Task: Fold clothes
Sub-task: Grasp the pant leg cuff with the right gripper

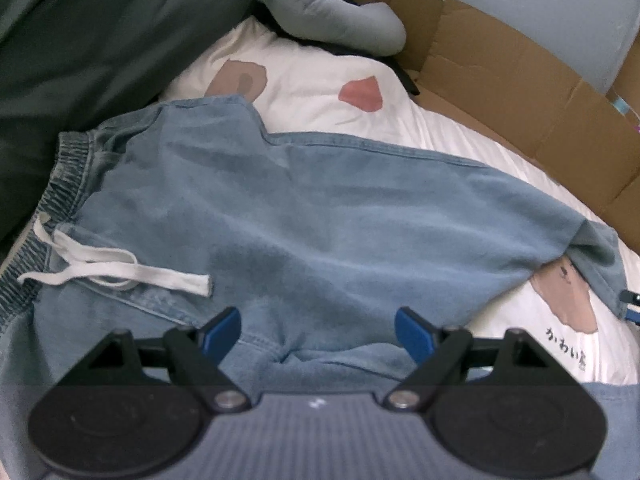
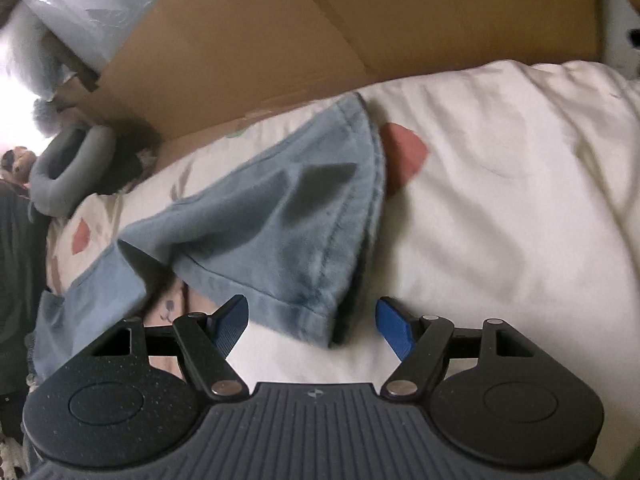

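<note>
Soft blue jeans [image 1: 304, 216] with a white string [image 1: 120, 272] lie on the white sheet [image 1: 320, 92], both grippers [image 1: 318, 330] [image 2: 312, 320] wide open, holding nothing.

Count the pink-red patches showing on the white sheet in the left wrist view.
1: a pink-red patch on the white sheet, beyond the denim pants. The pants may hide more.

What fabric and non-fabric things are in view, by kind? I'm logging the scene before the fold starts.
Denim shorts: 1
White drawstring: 1
Printed white bedsheet: 1
Grey plush toy: 1
Dark green cloth: 1
Cardboard pieces: 1 group
Grippers, both open: 2, left gripper, right gripper
Total: 8
</note>
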Demonstrator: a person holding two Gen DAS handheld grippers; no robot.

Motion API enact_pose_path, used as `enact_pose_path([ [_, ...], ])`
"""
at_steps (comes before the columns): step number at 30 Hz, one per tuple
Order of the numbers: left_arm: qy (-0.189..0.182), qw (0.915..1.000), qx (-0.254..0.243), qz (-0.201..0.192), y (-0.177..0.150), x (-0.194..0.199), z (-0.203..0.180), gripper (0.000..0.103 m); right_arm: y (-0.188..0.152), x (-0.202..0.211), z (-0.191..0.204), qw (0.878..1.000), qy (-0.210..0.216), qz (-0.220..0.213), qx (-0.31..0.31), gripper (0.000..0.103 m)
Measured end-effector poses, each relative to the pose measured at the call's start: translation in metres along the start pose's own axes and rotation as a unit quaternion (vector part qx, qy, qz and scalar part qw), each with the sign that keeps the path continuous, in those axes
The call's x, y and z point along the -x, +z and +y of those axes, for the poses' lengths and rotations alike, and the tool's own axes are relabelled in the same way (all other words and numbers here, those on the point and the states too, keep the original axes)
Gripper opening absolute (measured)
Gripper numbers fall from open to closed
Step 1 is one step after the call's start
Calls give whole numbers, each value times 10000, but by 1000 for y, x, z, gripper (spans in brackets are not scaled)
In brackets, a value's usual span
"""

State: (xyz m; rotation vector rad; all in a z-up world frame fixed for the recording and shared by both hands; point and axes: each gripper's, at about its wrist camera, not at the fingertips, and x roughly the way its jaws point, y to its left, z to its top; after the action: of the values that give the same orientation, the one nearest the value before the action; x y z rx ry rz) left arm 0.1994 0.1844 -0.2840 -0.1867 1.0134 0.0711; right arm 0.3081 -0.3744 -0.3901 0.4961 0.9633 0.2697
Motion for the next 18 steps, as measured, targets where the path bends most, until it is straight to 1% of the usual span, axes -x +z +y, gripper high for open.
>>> enact_pose_path([
  [4, -19, 9999, -161, 39, -4, -8, -3, 86, 0, -7, 4, 9995, 215, -20, 241, 75],
  [5, -10, 9997, -244, 55, -5, -11, -5, 86, 0, -6, 3, 9994, 244, -21, 229, 66],
  [6, 0, 9995, -308, 76, -7, -13, -7, 86, 0, -5, 1, 9994, 267, -13, 199, 49],
  [7, 18, 9992, -390, 92, -9, -14, -9, 86, 1, -4, -3, 9996, 238, 16, 140, 40],
  [8, 40, 9987, -497, 104, -11, -15, -12, 86, 2, -2, -5, 9996, 233, 38, 136, 21],
  [9, 62, 9981, -605, 117, -13, -15, -15, 86, 3, 0, -6, 9995, 249, 53, 161, 13],
  [11, 40, 9966, -804, 154, -19, -15, -20, 86, 7, 6, -6, 9994, 239, 59, 255, 11],
  [13, 44, 9957, -900, 199, -23, -15, -22, 86, 11, 13, 0, 9990, 151, 22, 431, 10],
  [18, 53, 9954, -941, 164, -22, -14, -25, 86, 33, 40, 0, 9979, -129, -71, 625, 8],
])
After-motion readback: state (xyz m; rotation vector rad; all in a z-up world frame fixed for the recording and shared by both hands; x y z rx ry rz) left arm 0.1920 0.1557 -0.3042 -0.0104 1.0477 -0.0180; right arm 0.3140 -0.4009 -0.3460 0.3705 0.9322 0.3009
